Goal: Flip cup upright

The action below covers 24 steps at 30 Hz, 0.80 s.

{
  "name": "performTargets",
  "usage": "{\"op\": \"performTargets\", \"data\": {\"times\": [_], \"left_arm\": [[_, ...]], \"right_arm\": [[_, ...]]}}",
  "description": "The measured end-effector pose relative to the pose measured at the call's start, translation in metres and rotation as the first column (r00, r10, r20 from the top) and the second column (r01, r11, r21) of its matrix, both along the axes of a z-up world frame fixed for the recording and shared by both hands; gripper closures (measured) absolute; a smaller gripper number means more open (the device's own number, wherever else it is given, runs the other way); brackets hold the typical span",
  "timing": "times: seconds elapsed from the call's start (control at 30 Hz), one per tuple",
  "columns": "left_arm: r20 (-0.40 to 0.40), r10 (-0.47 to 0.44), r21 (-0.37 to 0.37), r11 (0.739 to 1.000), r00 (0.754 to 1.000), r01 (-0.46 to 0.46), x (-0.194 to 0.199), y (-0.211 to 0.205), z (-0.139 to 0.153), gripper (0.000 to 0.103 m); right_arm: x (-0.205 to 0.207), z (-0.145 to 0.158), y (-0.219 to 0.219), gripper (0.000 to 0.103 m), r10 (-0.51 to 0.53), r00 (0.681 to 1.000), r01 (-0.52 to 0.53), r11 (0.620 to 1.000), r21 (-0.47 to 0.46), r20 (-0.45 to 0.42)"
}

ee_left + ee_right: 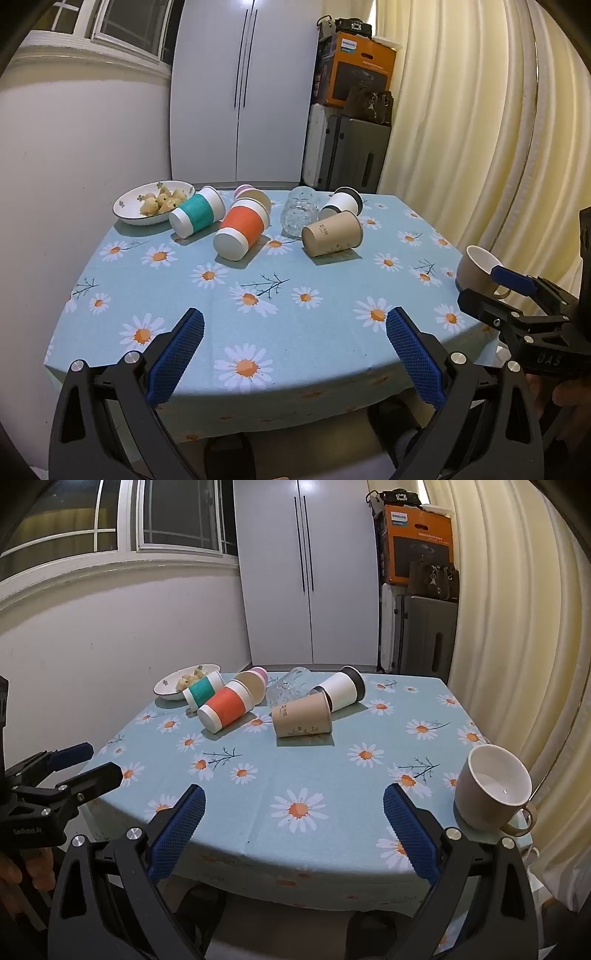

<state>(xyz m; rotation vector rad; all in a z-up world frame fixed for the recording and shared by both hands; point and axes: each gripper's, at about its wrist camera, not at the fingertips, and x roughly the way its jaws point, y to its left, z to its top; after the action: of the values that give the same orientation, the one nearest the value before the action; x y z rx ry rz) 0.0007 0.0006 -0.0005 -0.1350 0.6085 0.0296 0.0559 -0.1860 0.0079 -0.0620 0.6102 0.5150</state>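
Several cups lie on their sides at the far end of the daisy tablecloth [236, 295]: a teal-banded cup [197, 216], an orange-banded cup [242, 232], a pink cup [251, 195], a clear glass [299, 216], a brown paper cup [332, 233] and a white cup [341, 203]. A beige mug [493, 794] stands upright at the right front corner. My left gripper [295, 347] is open and empty over the near table edge. My right gripper [293, 825] is open and empty too, just left of the mug.
A white bowl of food [153, 201] sits at the far left corner. A wall runs along the left, a white cabinet [240, 92] stands behind, stacked boxes [354, 74] and a cream curtain [480, 129] are at the right. Feet show under the table.
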Motion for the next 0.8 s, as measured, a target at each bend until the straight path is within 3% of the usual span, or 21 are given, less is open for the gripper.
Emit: {"op": "performTargets", "data": {"times": [0.8], "left_arm": [[-0.006,0.010,0.017,1.000,1.000,-0.010,0.000,0.001,-0.001,0.007]], "right_arm": [[0.003,-0.003,0.001,0.007,0.004,1.000,-0.004,1.000,-0.004,-0.010]]}}
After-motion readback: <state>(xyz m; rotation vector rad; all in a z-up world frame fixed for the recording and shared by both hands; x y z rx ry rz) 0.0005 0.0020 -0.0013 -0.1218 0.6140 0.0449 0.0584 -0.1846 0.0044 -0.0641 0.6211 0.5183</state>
